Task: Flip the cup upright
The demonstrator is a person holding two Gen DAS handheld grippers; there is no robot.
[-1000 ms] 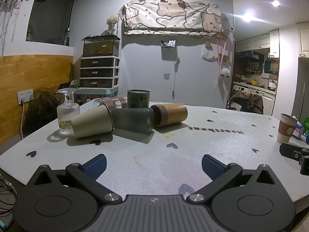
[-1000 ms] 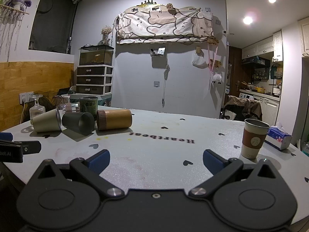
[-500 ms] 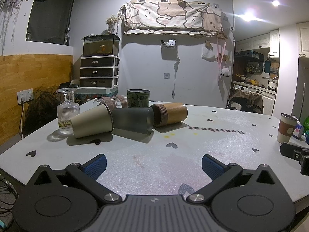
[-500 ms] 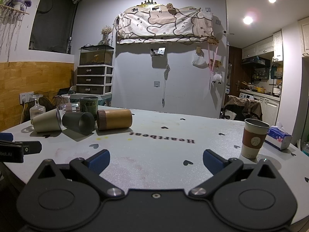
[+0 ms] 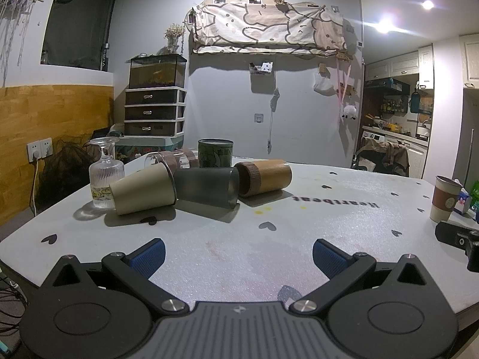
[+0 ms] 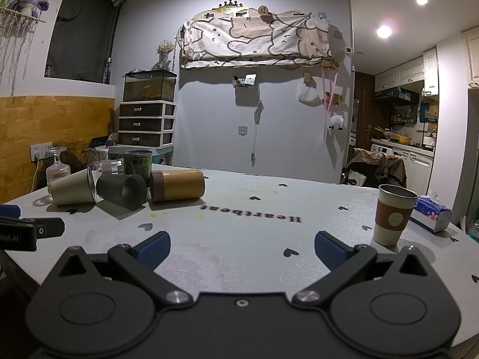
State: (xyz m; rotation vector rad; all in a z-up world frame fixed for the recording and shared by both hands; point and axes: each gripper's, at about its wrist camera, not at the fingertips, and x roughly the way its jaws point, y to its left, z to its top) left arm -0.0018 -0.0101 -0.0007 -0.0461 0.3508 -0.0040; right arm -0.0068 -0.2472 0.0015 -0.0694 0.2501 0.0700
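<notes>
My left hand-held gripper (image 5: 238,249) and right hand-held gripper (image 6: 242,246) both sit wide open and hold nothing, low over the bench (image 5: 344,209). Ahead and left of each, three cups lie on their sides, touching: a beige cup (image 5: 143,189), a dark grey cup (image 5: 206,187), a brown cup (image 5: 265,177).

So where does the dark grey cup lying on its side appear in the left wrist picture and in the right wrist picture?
Left wrist view: the dark grey cup lies left of centre, between the beige cup and the brown wooden cup.
Right wrist view: the dark grey cup is at the far left, mouth toward the camera, between the same two cups.
Shared landmark: the green can standing just behind it.
</notes>
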